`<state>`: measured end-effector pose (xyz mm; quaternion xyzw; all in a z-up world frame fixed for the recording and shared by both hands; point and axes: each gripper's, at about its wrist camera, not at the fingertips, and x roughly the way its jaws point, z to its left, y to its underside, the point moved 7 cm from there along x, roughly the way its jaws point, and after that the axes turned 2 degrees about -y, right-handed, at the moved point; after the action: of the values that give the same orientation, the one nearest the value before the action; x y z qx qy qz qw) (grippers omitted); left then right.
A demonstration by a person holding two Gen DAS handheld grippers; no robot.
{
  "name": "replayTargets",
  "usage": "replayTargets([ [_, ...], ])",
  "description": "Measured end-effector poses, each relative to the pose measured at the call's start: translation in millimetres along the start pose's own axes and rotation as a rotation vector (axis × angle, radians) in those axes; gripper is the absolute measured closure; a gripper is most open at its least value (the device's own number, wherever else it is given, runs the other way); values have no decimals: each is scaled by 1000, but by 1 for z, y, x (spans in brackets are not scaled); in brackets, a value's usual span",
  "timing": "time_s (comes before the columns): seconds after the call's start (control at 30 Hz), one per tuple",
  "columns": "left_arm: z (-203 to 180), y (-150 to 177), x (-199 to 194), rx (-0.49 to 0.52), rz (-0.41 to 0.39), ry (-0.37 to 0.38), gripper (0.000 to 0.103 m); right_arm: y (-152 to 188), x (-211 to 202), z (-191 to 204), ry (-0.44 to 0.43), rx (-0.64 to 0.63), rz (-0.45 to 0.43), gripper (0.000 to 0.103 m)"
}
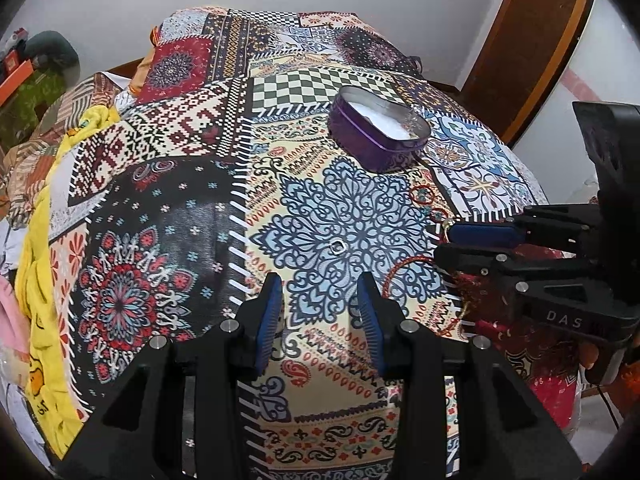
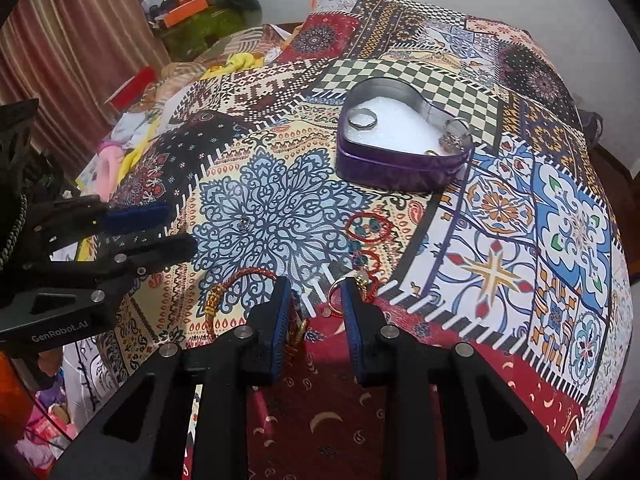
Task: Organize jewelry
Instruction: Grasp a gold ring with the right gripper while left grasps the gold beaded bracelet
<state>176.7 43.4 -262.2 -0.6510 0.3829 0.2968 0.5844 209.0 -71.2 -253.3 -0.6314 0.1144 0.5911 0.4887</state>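
A purple heart-shaped tin (image 2: pixel 394 148) with white foam holds a silver ring (image 2: pixel 362 119) and several other pieces at its right corner (image 2: pixel 454 134). It also shows in the left wrist view (image 1: pixel 378 128). On the patterned bedspread lie a small silver ring (image 1: pixel 336 246) (image 2: pixel 244 222), red thread bangles (image 2: pixel 368 227), a red cord bracelet with gold beads (image 2: pixel 224 294) and a gold ring (image 2: pixel 336 296). My left gripper (image 1: pixel 318 298) is open and empty just short of the small ring. My right gripper (image 2: pixel 316 306) is open, low over the cord bracelet and gold ring.
The patterned bedspread (image 2: pixel 500 216) covers a bed. Yellow and pink cloths (image 1: pixel 44 240) lie along the left side. Boxes and clutter (image 2: pixel 188 12) stand at the back left by a curtain. A wooden door frame (image 1: pixel 532 40) is at the far right.
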Motion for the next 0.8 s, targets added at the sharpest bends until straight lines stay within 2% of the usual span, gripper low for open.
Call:
replayTargets([
  [0.47,-26,4,14,26,16,70,65,7,-11,-19,21,43,-19,80],
  [0.5,-27,4,16,22,19,78,67,8,-10,-21,31,44,-16,80],
  [0.57,-30,5,20,22,31,89,77,8,-10,-24,35,50,-17,80],
  [0.8,-35,3,25,11,19,98,80,5,-10,-25,39,42,-22,80],
])
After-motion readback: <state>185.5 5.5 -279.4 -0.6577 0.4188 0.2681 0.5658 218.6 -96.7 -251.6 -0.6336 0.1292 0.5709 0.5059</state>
